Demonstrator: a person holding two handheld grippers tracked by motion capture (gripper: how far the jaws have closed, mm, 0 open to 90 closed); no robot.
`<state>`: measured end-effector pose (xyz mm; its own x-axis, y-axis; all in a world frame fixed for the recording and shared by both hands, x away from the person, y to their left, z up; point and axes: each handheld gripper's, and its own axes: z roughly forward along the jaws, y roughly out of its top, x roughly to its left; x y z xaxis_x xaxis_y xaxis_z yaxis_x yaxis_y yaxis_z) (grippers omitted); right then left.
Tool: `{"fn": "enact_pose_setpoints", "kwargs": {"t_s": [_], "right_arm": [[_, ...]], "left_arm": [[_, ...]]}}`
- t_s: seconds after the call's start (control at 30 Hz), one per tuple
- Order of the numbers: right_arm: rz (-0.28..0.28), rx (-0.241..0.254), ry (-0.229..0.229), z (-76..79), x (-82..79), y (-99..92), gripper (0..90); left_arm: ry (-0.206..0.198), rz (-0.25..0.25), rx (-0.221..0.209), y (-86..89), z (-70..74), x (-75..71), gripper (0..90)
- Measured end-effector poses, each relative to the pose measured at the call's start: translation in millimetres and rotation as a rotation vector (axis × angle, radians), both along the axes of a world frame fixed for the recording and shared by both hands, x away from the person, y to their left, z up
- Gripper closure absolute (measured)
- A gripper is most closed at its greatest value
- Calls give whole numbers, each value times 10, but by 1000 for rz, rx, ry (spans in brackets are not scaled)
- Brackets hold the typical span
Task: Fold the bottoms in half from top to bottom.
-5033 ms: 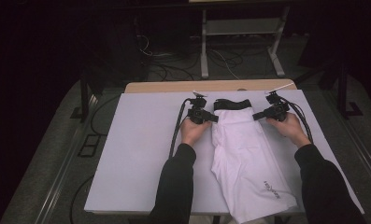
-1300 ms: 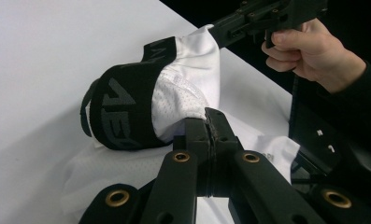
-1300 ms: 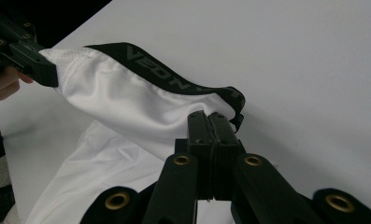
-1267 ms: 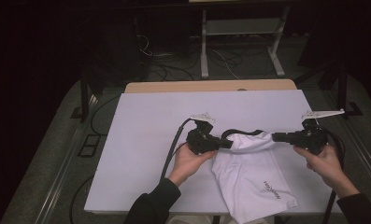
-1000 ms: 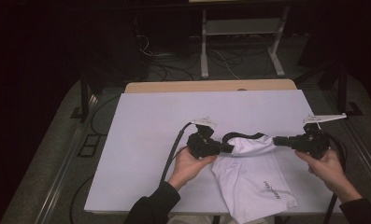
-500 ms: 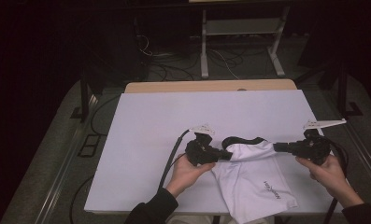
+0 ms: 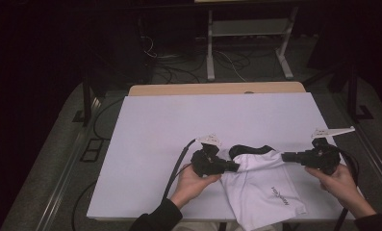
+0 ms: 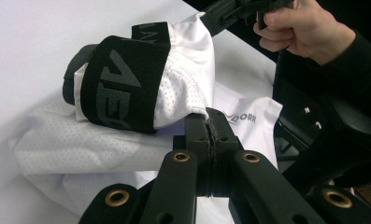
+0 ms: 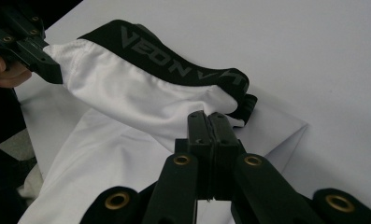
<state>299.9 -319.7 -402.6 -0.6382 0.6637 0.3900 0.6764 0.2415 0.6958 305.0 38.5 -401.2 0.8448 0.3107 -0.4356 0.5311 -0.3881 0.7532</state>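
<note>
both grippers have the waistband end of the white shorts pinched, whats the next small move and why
Probably lower both grippers toward the near edge and lay the waistband end on the legs. The left gripper and right gripper are shut on the white shorts, whose black waistband is lifted and curled back toward the person, mid-fold.

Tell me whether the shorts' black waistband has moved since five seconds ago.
Yes. The black waistband has come from near the table's far wooden edge toward the person, folded over the shorts.

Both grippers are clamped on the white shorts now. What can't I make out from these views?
- Shorts: the lower hem, high view; it hangs past the table edge.
- Waistband lettering, both gripper views: folds hide part of it.
- Small print on the leg: too small to read in the high view.
</note>
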Motion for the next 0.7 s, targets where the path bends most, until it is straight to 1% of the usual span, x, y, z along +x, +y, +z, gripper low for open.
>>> {"fn": "enact_pose_setpoints", "kwargs": {"t_s": [0.17, 0.3, 0.4, 0.7], "right_arm": [[15, -1, 12, -21, -42, 7, 878], [29, -19, 31, -66, -76, 18, 878], [35, -25, 41, -89, -92, 20, 878], [65, -45, 76, -128, -132, 48, 876]], "left_arm": [[-6, -16, 15, 5, -28, -40, 884], [4, -17, 20, 7, -76, -60, 884], [2, -29, 27, 5, -104, -73, 884], [1, -52, 67, -3, -173, -129, 884]]}}
